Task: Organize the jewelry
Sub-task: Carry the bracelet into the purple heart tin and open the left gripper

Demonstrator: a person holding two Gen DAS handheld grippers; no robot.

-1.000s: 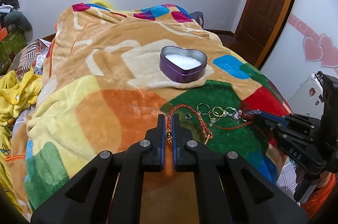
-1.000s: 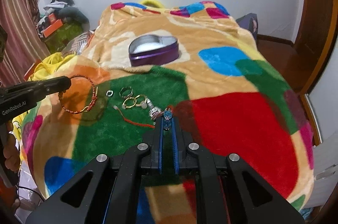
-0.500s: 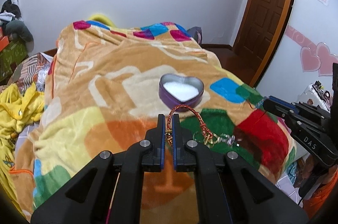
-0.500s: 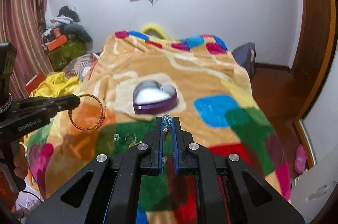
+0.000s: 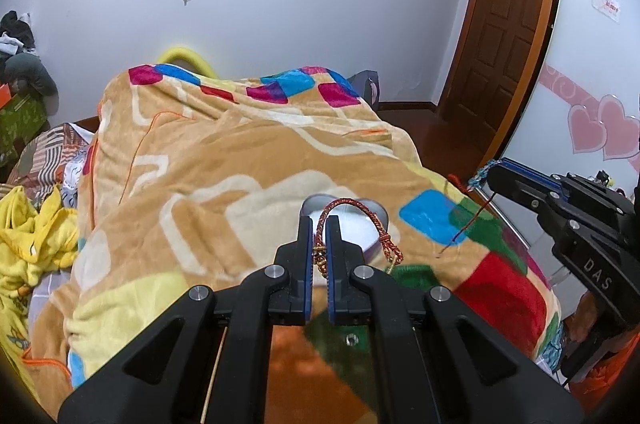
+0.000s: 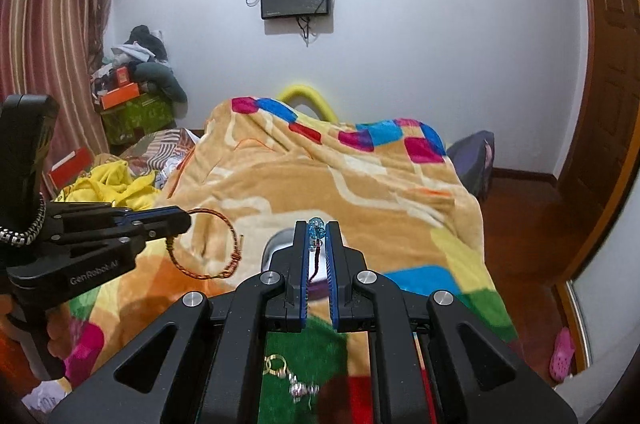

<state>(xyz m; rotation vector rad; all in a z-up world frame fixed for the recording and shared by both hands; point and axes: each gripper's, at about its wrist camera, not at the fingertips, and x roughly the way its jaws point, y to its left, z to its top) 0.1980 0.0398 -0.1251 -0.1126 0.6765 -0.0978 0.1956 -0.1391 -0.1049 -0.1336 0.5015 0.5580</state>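
Note:
My left gripper (image 5: 318, 220) is shut on a red-and-gold braided bracelet (image 5: 362, 212) and holds it in the air above the bed. The bracelet also shows in the right wrist view (image 6: 208, 244), hanging from the left gripper (image 6: 182, 222). My right gripper (image 6: 317, 224) is shut on a red cord bracelet with a blue bead (image 6: 316, 229); its cord hangs down in the left wrist view (image 5: 466, 220). A purple heart-shaped tin (image 5: 360, 224) with a white lining sits on the blanket just behind the left fingertips, partly hidden.
Gold rings (image 6: 276, 364) and a silver piece (image 6: 302, 390) lie on the green patch of the patchwork blanket (image 5: 240, 160). A small ring (image 5: 351, 339) lies under the left gripper. Yellow clothes (image 5: 32, 232) are heaped at the left. A door (image 5: 504, 36) stands at the right.
Both grippers have lifted their bracelets off the blanket and risen. The views now look further up the bed, and the heart tin sits closer behind the fingertips.

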